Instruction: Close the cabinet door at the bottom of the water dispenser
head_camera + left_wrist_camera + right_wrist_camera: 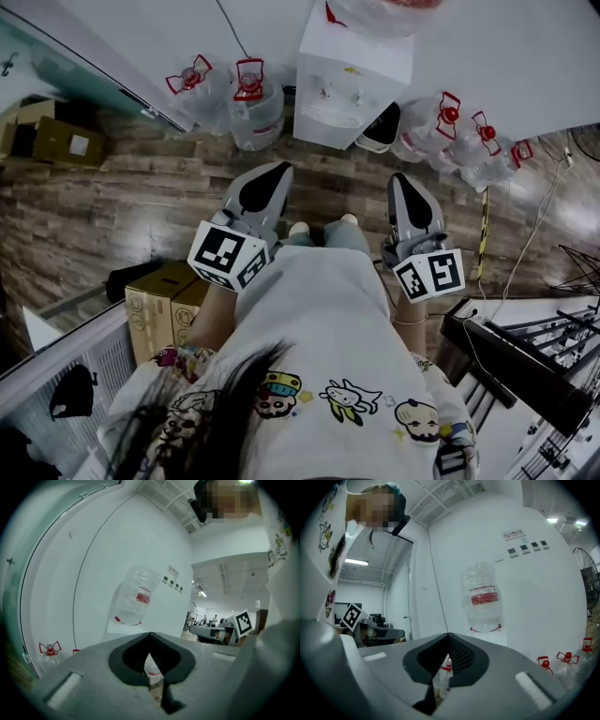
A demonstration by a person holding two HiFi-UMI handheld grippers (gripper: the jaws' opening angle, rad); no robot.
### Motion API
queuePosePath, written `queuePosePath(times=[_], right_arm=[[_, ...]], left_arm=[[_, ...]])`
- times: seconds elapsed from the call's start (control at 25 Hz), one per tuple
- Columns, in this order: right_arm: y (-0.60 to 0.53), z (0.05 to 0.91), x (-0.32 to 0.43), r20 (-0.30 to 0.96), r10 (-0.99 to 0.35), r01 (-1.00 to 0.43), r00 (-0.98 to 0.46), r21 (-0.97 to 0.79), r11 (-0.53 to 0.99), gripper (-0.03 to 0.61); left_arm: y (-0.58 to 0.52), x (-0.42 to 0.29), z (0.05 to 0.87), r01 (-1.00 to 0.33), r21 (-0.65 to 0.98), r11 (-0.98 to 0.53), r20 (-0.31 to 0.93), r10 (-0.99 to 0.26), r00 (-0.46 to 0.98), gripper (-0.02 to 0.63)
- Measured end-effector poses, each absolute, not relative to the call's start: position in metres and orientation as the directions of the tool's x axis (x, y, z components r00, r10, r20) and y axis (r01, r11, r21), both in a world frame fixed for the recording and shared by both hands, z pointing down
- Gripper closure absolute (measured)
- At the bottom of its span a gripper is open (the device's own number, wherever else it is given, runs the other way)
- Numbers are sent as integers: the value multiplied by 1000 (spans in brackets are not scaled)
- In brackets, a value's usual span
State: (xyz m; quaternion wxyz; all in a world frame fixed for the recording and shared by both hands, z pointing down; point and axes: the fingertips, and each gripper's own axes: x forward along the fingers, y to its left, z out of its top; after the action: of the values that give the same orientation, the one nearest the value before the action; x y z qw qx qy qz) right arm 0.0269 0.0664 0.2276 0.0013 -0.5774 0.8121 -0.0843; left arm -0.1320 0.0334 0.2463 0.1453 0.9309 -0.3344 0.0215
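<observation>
Wood-plank floor (122, 211): white water dispenser (352, 89) stands at the wall. Clear jugs (255, 112) w/ red caps to its left, more jugs (455, 139) to its right. Cardboard boxes (56, 141) far left, another carton (164, 305) nr the person.

The bottle (384, 11) on the water dispenser (352, 89) is cut off by the top edge; the dark shape (382, 127) beside its base may be the cabinet door. The left gripper (150, 639) and right gripper (448, 639) hide its body in their own views. The wall sign (513, 535) is too small to read.
</observation>
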Motion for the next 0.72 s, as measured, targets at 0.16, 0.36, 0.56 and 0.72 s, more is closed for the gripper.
queuePosePath(times=[0.16, 0.36, 0.56, 0.72], right_arm=[[64, 228, 28, 98, -940, -939, -328, -139, 313, 571], [68, 230, 29, 106, -940, -940, -325, -141, 309, 571], [70, 230, 27, 107, -936, -937, -335, -138, 320, 571], [72, 231, 25, 112, -933, -936, -342, -133, 327, 571]], left_arm=[[31, -133, 245, -633, 254, -731, 137, -620, 772, 615], [31, -131, 242, -625, 241, -742, 131, -613, 779, 614], [30, -130, 240, -621, 231, -749, 119, -612, 782, 615], [33, -130, 241, -611, 211, -763, 118, -601, 790, 615]])
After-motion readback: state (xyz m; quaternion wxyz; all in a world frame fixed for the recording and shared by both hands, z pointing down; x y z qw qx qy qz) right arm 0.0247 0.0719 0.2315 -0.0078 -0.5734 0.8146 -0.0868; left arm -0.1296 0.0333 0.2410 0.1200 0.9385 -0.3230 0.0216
